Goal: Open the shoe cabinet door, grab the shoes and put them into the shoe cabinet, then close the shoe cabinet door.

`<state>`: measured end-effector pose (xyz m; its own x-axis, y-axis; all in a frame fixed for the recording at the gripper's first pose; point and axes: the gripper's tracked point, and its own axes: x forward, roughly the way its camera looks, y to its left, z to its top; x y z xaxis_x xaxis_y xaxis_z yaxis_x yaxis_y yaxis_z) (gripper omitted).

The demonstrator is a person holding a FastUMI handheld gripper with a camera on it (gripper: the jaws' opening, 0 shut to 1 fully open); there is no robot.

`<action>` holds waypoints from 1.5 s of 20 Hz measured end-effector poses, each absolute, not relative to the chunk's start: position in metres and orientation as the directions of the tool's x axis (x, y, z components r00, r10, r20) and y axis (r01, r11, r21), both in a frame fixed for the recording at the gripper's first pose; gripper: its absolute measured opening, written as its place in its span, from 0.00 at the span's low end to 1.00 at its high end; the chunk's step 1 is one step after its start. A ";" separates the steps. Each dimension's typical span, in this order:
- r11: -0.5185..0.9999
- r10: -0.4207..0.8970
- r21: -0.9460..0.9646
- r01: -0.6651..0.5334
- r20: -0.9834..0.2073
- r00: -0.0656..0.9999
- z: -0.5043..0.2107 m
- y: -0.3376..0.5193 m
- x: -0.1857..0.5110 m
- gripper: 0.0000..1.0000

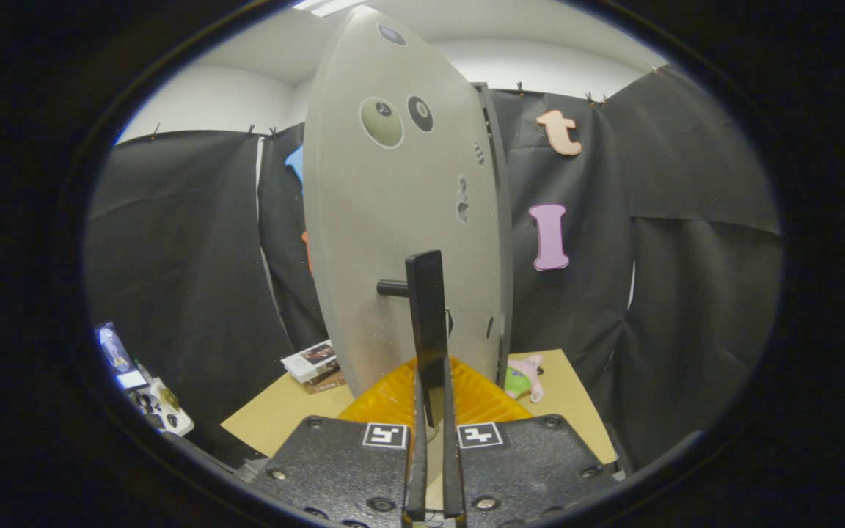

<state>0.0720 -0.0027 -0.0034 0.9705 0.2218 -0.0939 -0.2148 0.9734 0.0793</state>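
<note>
Clamping the black handle [426, 323] of the grey shoe cabinet door [400, 220], the tool [433, 400] is closed on it; door stands edge-on above the table [276, 418].

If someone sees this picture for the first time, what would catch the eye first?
First the tall grey cabinet door, standing right ahead of the gripper. Its black handle sits between the two fingers, which are closed on it. Then the small plush toy on the brown board, right of the door's foot.
</note>
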 end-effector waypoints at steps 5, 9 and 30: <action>0.982 0.175 0.085 -0.168 -0.091 0.980 -0.002 -0.037 0.071 0.08; 0.991 0.112 0.081 -0.105 -0.090 0.990 -0.004 -0.059 0.076 0.06; 0.995 -0.079 0.044 0.085 -0.116 0.990 -0.019 -0.112 0.025 0.43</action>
<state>0.0254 -0.1121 -0.0194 0.9901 -0.0791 -0.1160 0.0847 0.9954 0.0441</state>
